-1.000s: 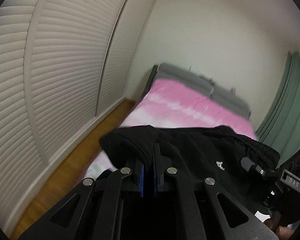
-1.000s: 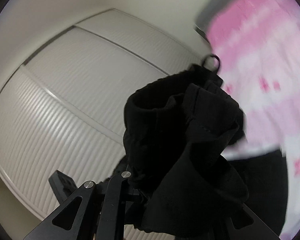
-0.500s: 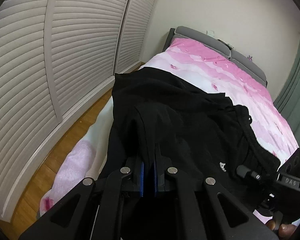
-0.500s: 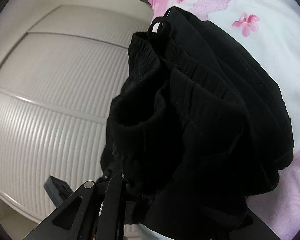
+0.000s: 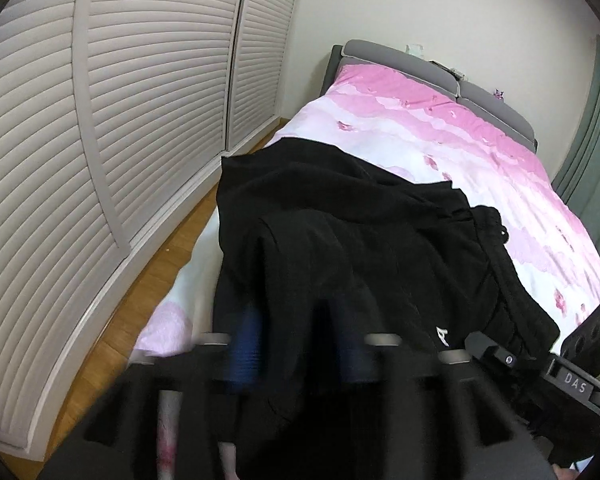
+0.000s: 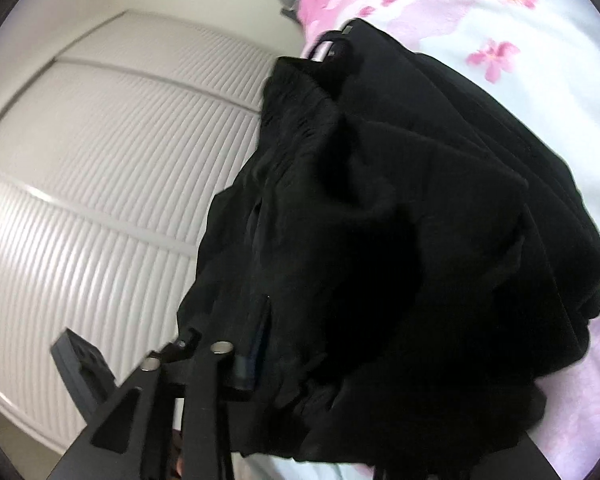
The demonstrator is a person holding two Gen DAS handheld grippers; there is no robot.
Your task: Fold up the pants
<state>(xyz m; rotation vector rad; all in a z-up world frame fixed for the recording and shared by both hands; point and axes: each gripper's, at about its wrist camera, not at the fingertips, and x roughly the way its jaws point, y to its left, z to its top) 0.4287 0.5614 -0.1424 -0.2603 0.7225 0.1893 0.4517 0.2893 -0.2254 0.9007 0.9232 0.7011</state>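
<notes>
I see soft, even room light, fisheye bending at the dark rims; the left gripper (image 5: 300, 360) smears with blur (pants (image 5: 360, 240) lose detail).

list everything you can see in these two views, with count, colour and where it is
pants: one pair, black, lying bunched on the near end of the bed, cloth between the jaws of both grippers
bed cover: one, pink and white with flowers, spread over the bed
headboard: one, grey, at the far end of the bed
louvred doors: at least two, off-white, along the wall beside the bed
floor: wood, brown, between doors and bed
curtain: green, far side of the bed
left gripper: one, black with blue pads, jaws just been opening, cloth between them
right gripper: one, black, jaws just been opening, mostly hidden by cloth
</notes>
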